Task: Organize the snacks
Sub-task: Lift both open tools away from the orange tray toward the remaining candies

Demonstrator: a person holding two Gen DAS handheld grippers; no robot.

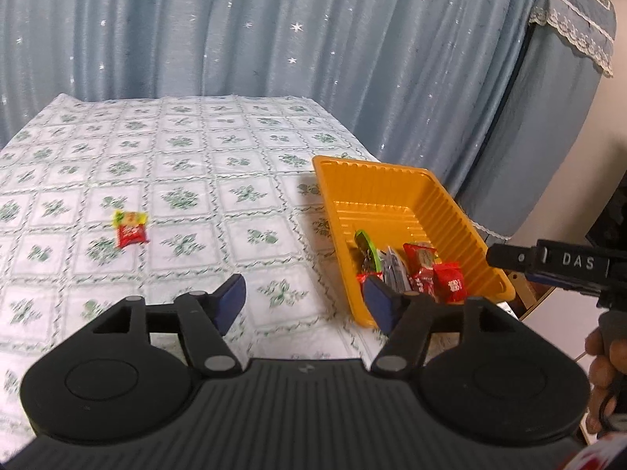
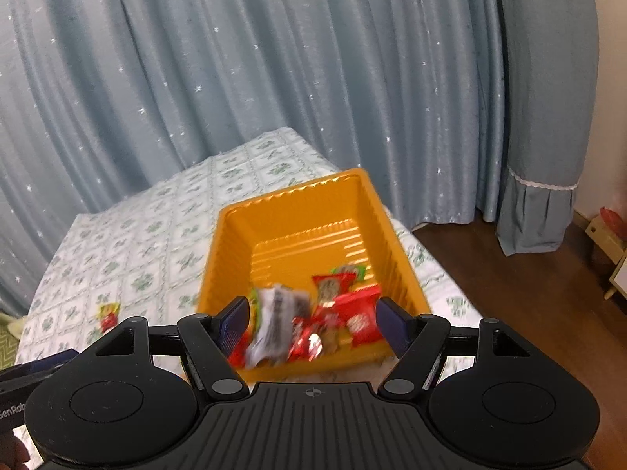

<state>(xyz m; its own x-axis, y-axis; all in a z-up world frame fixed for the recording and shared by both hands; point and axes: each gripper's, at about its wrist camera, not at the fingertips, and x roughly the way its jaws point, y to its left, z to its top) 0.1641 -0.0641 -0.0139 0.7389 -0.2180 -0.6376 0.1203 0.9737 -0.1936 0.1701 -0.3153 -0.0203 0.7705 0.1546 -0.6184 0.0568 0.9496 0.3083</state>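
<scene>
An orange plastic tray (image 1: 395, 192) sits at the table's right edge and holds several snack packets (image 1: 431, 274), mostly red, one white, one green. One red and yellow packet (image 1: 131, 231) lies alone on the tablecloth to the left. My left gripper (image 1: 305, 301) is open and empty, above the cloth just left of the tray. My right gripper (image 2: 313, 323) is open and empty, hovering over the tray's (image 2: 298, 211) near end above the packets (image 2: 313, 317). The lone packet (image 2: 107, 315) shows at the left in the right wrist view.
The table wears a white cloth with green flower squares (image 1: 188, 180). Blue star-print curtains (image 1: 274, 39) hang behind. A blue-covered appliance (image 1: 548, 117) stands at the right. Wooden floor (image 2: 509, 274) lies beyond the table's right edge.
</scene>
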